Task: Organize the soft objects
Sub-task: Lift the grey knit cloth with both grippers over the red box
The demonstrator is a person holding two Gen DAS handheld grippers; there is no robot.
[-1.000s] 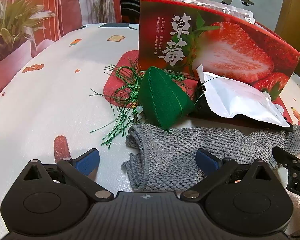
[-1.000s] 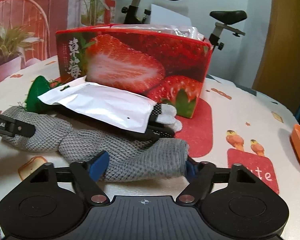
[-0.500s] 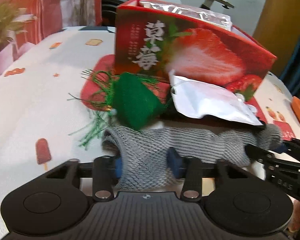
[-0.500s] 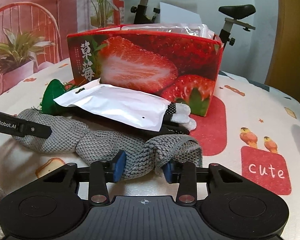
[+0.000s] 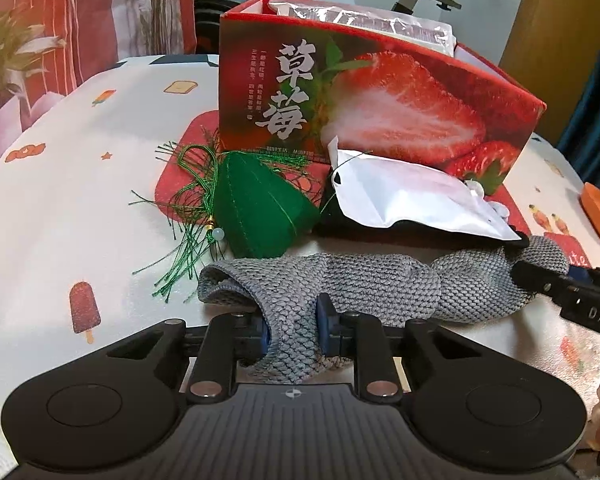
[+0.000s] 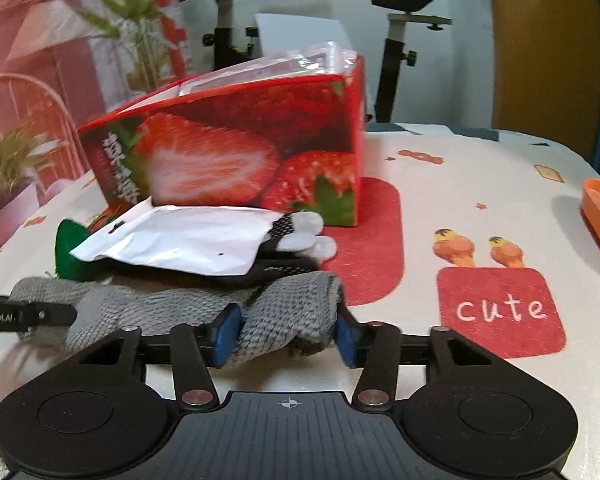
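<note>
Left wrist view: your left gripper (image 5: 291,330) is closing on the near-left end of the grey knit cloth (image 5: 372,284) — both blue pads already press into the fabric, narrow gap, cloth bunched between them. The cloth lies across the tablecloth (image 5: 80,200) as a twisted roll, just in front of the green stuffed pouch (image 5: 260,210) with its tassel and the white foil packet (image 5: 412,200), which sits on something black. Behind them stands the strawberry box (image 5: 380,120), top open, a clear bag sticking out. Box print: large "草莓", with small columns beside it that are too fine to read. The other tool's finger at the right edge shows "DAS".

Right wrist view: your right gripper (image 6: 286,336) has the cloth's other end (image 6: 288,312) between its pads, but the jaws are opening — the left pad touches the fabric; the frame is blurred, so I can't tell if the right pad bears on it. Tablecloth patch reads "cute" (image 6: 500,310). The left tool's finger at the left edge reads "nRobot.AI".

Step, as I judge it: two-handed pick of the cloth to fold it or move it to the box. Next move needs the right grip re-seated before any lift — otherwise that end will likely drop.
</note>
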